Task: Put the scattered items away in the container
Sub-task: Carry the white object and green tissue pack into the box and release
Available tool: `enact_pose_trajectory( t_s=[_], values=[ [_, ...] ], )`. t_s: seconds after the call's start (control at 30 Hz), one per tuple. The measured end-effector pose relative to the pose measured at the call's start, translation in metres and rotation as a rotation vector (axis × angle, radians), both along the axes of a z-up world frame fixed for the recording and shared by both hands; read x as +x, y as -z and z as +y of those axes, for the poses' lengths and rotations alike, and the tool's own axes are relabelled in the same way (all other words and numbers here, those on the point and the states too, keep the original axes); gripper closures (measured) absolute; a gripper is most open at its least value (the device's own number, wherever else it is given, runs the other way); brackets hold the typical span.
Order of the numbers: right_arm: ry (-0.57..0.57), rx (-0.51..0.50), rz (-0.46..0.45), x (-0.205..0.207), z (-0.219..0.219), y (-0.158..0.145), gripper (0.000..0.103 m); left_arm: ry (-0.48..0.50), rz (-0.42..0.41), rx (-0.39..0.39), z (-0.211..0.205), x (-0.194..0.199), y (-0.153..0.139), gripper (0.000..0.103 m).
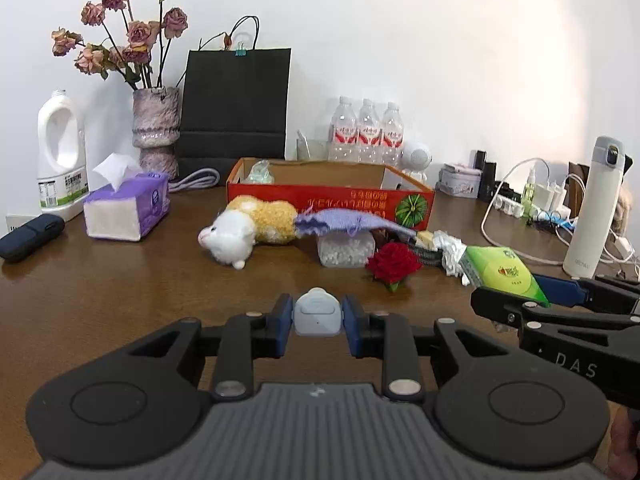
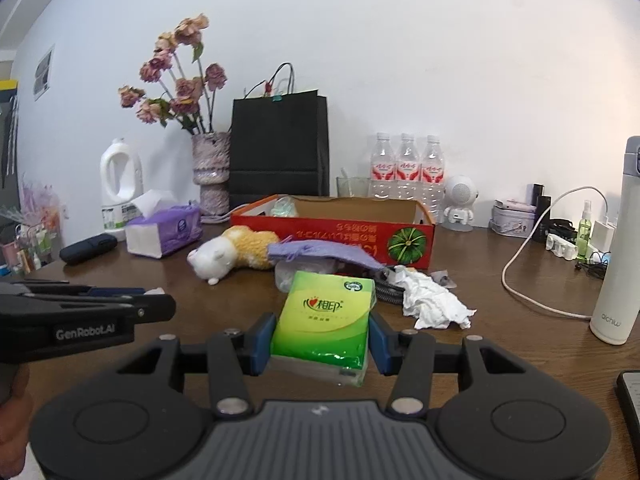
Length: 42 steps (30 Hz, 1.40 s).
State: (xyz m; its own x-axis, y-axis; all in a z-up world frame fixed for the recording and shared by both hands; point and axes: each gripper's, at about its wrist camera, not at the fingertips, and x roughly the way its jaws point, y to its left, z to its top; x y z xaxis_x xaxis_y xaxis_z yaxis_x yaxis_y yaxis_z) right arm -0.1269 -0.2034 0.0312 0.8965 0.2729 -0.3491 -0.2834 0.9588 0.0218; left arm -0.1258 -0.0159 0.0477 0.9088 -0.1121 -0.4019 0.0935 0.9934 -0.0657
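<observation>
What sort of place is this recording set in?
Probably a home or office desk against a white wall: a wooden table crowded with a vase of dried roses, a tissue box and a charger power strip.

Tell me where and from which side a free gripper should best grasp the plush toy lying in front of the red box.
Probably across the plush toy's yellow body, coming from above. It lies on its side along the red box, so the jaws can span the narrow soft middle. The purple cloth covers its rear end.
</observation>
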Motion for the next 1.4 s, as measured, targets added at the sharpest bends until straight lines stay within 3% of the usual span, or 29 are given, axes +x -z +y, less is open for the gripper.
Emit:
enact_pose_trajectory(
  t_s=[0.1, 0.23, 0.4, 0.47, 0.57, 0.77, 0.83, 0.93, 1.07, 1.17, 1.3, 1.4],
  values=[
    [-0.002, -0.010, 0.000, 0.024, 0.002, -0.008, 0.055, -0.010, -0.007, -0.013, -0.001, 0.028, -0.010, 0.075],
    [-0.019, -0.010, -0.061, 0.082, 0.004, -0.041, 0.055, -0.019, -0.089, -0.013, -0.005, 0.090, -0.035, 0.075],
    [-0.026, -0.015, -0.078, 0.203, 0.008, -0.076, 0.055, -0.027, -0.088, -0.041, -0.010, 0.220, -0.069, 0.075],
    [-0.027, -0.004, -0.002, 0.263, 0.003, -0.089, 0.055, -0.016, -0.028, -0.061, -0.013, 0.282, -0.080, 0.075],
    [-0.011, -0.006, 0.186, 0.350, -0.008, -0.096, 0.055, -0.008, 0.118, -0.073, -0.017, 0.369, -0.083, 0.075],
    [0.009, -0.103, 0.481, 0.480, -0.013, -0.071, 0.055, 0.078, 0.448, -0.097, -0.031, 0.489, -0.038, 0.075],
    [0.011, -0.129, 0.552, 0.507, -0.010, -0.056, 0.055, 0.060, 0.499, -0.047, -0.037, 0.511, -0.025, 0.075],
    [0.054, -0.188, 0.579, 0.526, -0.007, -0.038, 0.055, 0.045, 0.545, -0.023, -0.040, 0.525, -0.006, 0.075],
    [0.045, -0.228, 0.615, 0.536, -0.002, -0.023, 0.043, 0.065, 0.578, -0.010, -0.036, 0.533, 0.008, 0.063],
    [0.050, -0.227, 0.613, 0.537, -0.003, -0.025, 0.039, 0.050, 0.566, -0.019, -0.027, 0.533, 0.002, 0.061],
    [0.061, -0.146, 0.615, 0.538, -0.010, -0.044, 0.034, 0.034, 0.527, -0.023, -0.015, 0.526, -0.019, 0.055],
    [0.040, -0.078, 0.654, 0.535, -0.014, -0.059, 0.024, 0.013, 0.508, -0.001, -0.008, 0.519, -0.035, 0.042]
  ],
)
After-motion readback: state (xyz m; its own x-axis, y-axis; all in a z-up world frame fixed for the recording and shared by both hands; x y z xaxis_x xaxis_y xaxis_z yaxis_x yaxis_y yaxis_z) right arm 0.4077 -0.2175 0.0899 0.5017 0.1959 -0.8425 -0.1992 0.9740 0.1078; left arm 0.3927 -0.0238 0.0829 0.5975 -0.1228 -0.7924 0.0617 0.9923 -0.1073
